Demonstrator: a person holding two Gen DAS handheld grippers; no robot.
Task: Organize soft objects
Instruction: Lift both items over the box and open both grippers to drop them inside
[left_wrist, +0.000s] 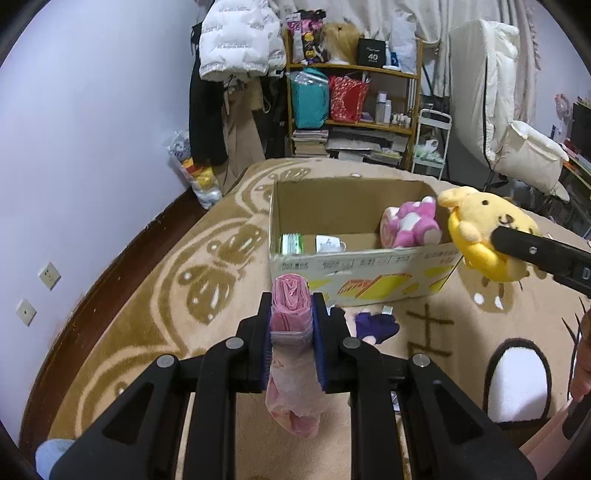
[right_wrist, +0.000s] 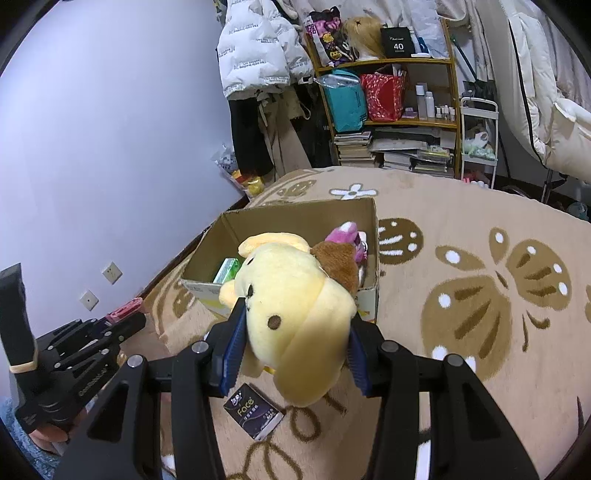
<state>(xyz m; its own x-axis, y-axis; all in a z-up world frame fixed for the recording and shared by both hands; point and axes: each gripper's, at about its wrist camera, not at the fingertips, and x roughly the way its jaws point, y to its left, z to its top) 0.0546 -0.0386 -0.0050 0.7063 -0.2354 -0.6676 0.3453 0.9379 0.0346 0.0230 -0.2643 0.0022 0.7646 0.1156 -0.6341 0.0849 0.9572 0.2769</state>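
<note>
Rug (left_wrist: 155, 295) carries an open box (left_wrist: 354, 266) holding a pink plush (left_wrist: 413, 225). Right tongs (right_wrist: 291, 354) pinch a yellow plush (right_wrist: 295, 314) near the box; left tongs (left_wrist: 291, 347) pinch a pink bag (left_wrist: 290, 317) above the rug.

Two grippers: the left gripper (left_wrist: 291, 325) and the right gripper (right_wrist: 293, 350). One cardboard box (left_wrist: 365, 273). Two plush toys: one yellow dog plush (right_wrist: 295, 314) and one pink-and-white plush (left_wrist: 413, 225). One pink bag roll (left_wrist: 290, 314), one green tissue pack (left_wrist: 291, 243), one dark tissue pack (right_wrist: 255, 411). One patterned rug (right_wrist: 480, 295), two wall sockets (left_wrist: 49, 275).
</note>
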